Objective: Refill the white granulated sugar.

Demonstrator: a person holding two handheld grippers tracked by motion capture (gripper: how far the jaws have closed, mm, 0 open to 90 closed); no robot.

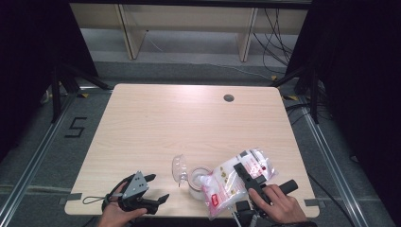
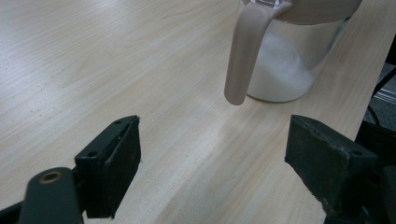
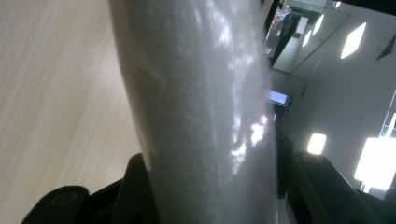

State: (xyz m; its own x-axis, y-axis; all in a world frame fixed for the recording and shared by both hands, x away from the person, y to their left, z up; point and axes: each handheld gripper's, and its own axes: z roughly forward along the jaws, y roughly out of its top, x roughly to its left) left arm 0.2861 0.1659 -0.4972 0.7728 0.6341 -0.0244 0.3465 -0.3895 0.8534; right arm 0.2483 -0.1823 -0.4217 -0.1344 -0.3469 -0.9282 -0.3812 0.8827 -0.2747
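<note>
A bag [image 1: 239,182] of white grains is gripped by the right claw [image 1: 249,173] & tipped over a jar [image 1: 197,182] near the desk [image 1: 156,127] front edge. Left claw [image 1: 158,189] is held open, empty, beside it. Risk: grains could be spilled past the rim if the bag is tilted too fast.

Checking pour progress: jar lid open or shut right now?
Open. The jar has its clear lid flipped back to the left, and the bag held by the right gripper tips into its mouth.
</note>
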